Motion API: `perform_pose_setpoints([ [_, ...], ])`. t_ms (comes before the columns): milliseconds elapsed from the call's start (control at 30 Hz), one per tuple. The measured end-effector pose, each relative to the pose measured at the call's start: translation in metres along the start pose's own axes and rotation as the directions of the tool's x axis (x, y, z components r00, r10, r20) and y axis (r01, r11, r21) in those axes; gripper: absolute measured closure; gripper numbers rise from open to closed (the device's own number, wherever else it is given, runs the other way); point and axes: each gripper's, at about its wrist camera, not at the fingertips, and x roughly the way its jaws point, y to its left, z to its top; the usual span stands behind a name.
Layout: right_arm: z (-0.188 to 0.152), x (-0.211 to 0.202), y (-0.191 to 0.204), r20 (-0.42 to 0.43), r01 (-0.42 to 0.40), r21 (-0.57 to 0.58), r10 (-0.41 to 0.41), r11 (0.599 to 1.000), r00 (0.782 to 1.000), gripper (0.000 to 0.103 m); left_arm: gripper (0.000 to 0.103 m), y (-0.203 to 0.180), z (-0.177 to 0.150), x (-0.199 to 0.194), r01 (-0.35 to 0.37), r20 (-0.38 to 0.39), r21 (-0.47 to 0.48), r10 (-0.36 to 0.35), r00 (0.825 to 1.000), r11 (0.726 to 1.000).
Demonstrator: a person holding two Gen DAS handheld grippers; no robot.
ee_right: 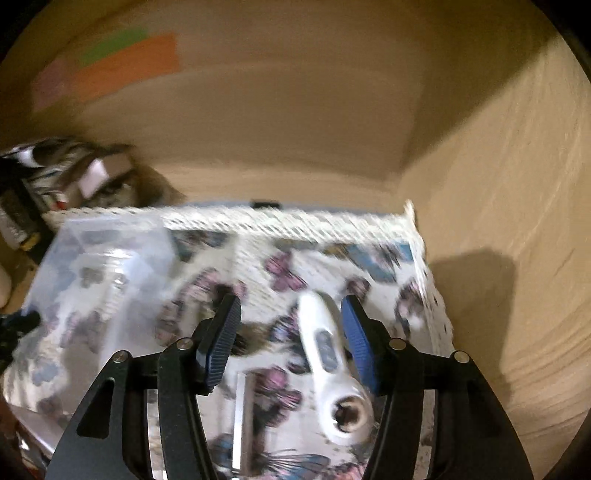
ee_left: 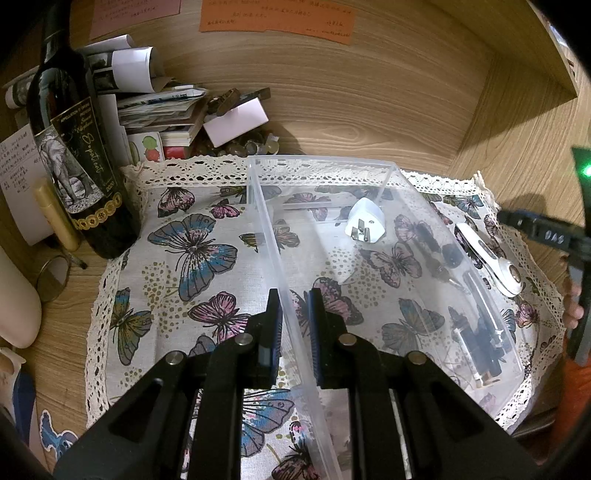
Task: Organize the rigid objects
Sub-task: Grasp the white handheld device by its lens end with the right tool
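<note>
Partly done: plug (ee_left: 365,220) and dark pieces already in bin (ee_left: 369,162). Left tongs (ee_left: 294,325) clenched on bin wall; right tongs (ee_right: 291,332) released, straddling white tool (ee_right: 325,354) near cloth's (ee_right: 280,221) right edge.

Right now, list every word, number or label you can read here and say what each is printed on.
"Sapient": wine bottle label, written vertically in script.
"2020": same label, lower corner.
"APPELLATION D'ORIGINE": same label, top, only partly legible.
Elephant drawing on that label: no text.
Orange note on the wooden back wall: handwriting too small to read.
White handwritten sheet left of the bottle: unreadable.
Right gripper body: pale characters, too unclear.
Right wrist view: blurred, nothing legible.
</note>
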Motion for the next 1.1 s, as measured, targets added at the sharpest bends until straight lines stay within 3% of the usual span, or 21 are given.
perform_pose_setpoints([
  [300, -0.037, 0.046, -0.03, -0.167, 0.04, 0.047, -0.032, 0.998, 0.985, 0.05, 0.089, 0.0, 0.0, 0.0, 0.001, -0.001, 0.001, -0.001, 1.0, 1.0],
  [500, -0.063, 0.049, -0.039, -0.205, 0.01, 0.078, 0.006, 0.997, 0.979, 0.05, 0.089, 0.0, 0.0, 0.0, 0.001, 0.0, 0.001, -0.001, 1.0, 1.0],
  [533, -0.066, 0.047, -0.038, -0.195, 0.014, 0.075, 0.001, 0.997, 0.981, 0.051, 0.089, 0.0, 0.0, -0.001, 0.0, 0.0, 0.002, 0.0, 1.0, 1.0],
  [567, -0.069, 0.045, -0.038, -0.186, 0.021, 0.071, -0.007, 0.997, 0.983, 0.061, 0.089, 0.0, 0.0, 0.0, 0.0, 0.0, 0.002, 0.0, 1.0, 1.0],
  [600, -0.07, 0.043, -0.038, -0.183, 0.02, 0.069, -0.007, 0.997, 0.983, 0.063, 0.089, 0.0, 0.0, 0.0, 0.0, 0.0, 0.002, 0.0, 1.0, 1.0],
  [867, -0.065, 0.014, -0.024, -0.105, -0.004, 0.062, 0.01, 0.998, 0.994, 0.064, 0.089, 0.001, 0.0, -0.001, 0.0, -0.001, 0.002, 0.0, 1.0, 1.0],
  [1100, -0.031, -0.019, -0.011, 0.02, -0.017, 0.031, 0.016, 0.999, 1.0, 0.065, 0.089, 0.001, 0.0, -0.001, 0.0, -0.001, 0.001, 0.0, 1.0, 1.0],
])
